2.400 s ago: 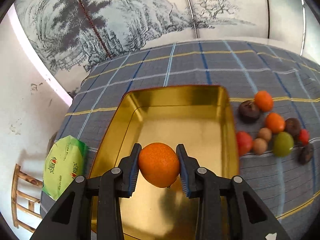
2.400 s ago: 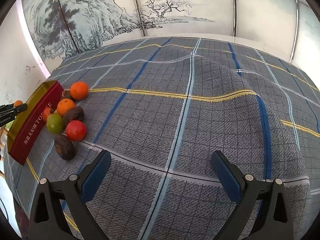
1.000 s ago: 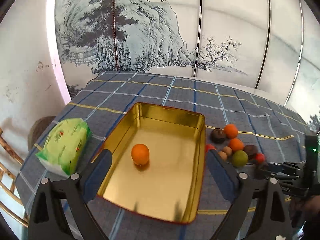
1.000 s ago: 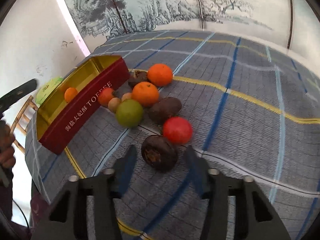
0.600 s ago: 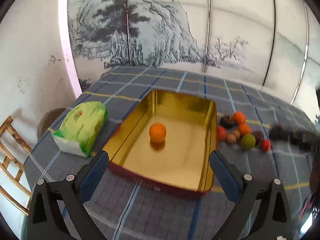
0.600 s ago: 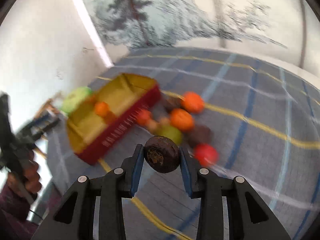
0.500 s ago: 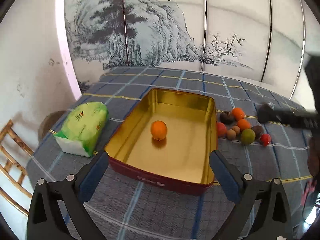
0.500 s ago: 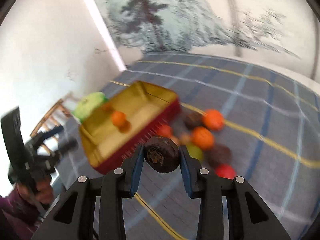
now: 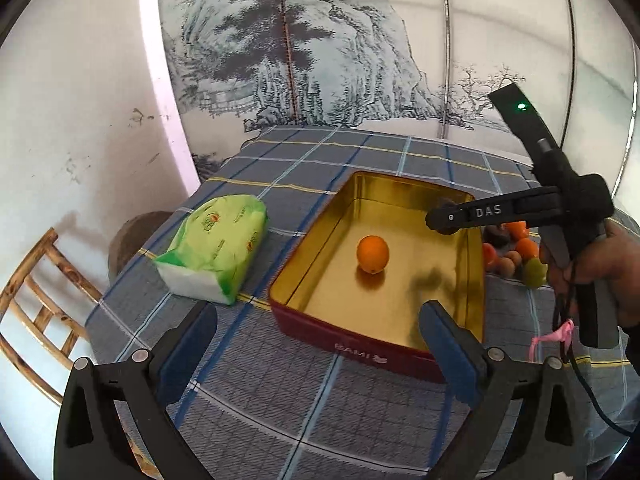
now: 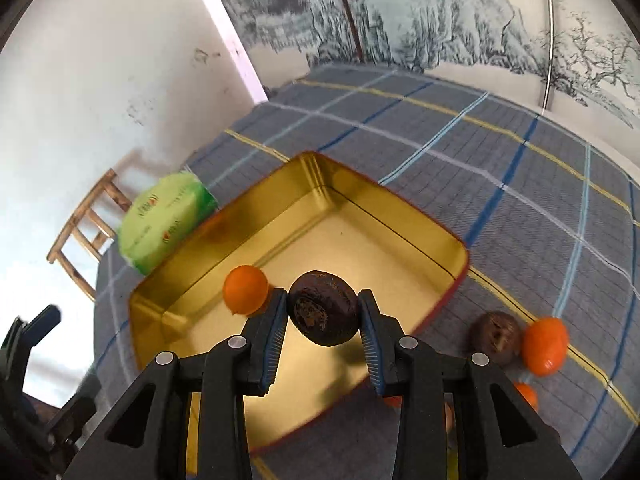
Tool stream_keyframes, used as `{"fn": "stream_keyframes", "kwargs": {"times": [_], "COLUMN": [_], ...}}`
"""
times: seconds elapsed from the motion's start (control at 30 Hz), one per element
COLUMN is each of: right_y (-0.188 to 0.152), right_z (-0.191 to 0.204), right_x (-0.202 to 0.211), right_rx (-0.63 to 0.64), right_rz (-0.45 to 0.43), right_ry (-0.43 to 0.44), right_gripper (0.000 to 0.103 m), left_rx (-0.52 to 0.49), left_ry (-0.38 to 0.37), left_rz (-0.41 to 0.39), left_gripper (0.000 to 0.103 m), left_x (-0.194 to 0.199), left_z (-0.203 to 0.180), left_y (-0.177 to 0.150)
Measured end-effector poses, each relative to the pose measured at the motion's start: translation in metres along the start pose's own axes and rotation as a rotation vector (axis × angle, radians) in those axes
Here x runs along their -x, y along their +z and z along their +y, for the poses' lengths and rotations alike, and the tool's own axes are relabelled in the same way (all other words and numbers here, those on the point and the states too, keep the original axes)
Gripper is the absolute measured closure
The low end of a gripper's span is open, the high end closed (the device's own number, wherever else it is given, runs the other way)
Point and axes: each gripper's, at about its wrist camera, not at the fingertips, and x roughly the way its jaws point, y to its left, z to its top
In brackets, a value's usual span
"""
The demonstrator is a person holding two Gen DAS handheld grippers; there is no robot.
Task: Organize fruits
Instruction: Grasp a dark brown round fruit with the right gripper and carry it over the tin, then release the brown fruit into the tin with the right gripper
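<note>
Right gripper [image 10: 323, 334] clamped on a dark brown wrinkled fruit [image 10: 322, 307], pads pressing both flanks, the fruit lifted clear and hanging over the gold tin [image 10: 404, 236]. From the left wrist view the same gripper [image 9: 440, 222] reaches in from 3 o'clock across the tin's [image 9: 476, 288] right wall, a hand [image 9: 596, 268] wrapped around its handle; the held fruit is mostly hidden there behind the finger.

Left gripper [image 9: 316, 344] with jaws wide apart, having opened further in the last moment — nothing between them. It hangs short of the tin's near red wall, over the checked tablecloth [image 9: 256, 384].

Inside the tin: one orange [image 9: 372, 254], resting on the gold floor near the middle, apart from every wall. In the right wrist view this orange [image 10: 245, 289] sits at 9 o'clock of the held fruit, just beside the left pad.

Remaining fruits lie on the cloth just outside the tin's right wall — a small cluster [image 9: 514, 254] at 3 o'clock of the tin, partly hidden by the hand. In the right wrist view, a brown fruit [image 10: 495, 335] touches an orange one [image 10: 545, 345] at 3 o'clock of the gripper; another orange piece shows below them, half hidden.

Green tissue pack [image 9: 216, 248] lies on the cloth at 9 o'clock of the tin, apart from it. A wooden chair [image 9: 36, 312] stands past the table edge at 8 o'clock.
</note>
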Motion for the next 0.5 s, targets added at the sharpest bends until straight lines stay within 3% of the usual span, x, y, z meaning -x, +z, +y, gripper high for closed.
{"fn": "stream_keyframes", "kwargs": {"times": [0.5], "right_y": [0.014], "right_z": [0.006], "right_x": [-0.039], "right_rx": [0.005], "right_rz": [0.059], "right_ry": [-0.062], "right_gripper": [0.066], "left_rx": [-0.049], "left_ry": [0.041], "left_rz": [-0.017], "left_gripper": [0.001], "left_x": [0.0], "left_z": [-0.003], "left_y": [-0.004]}}
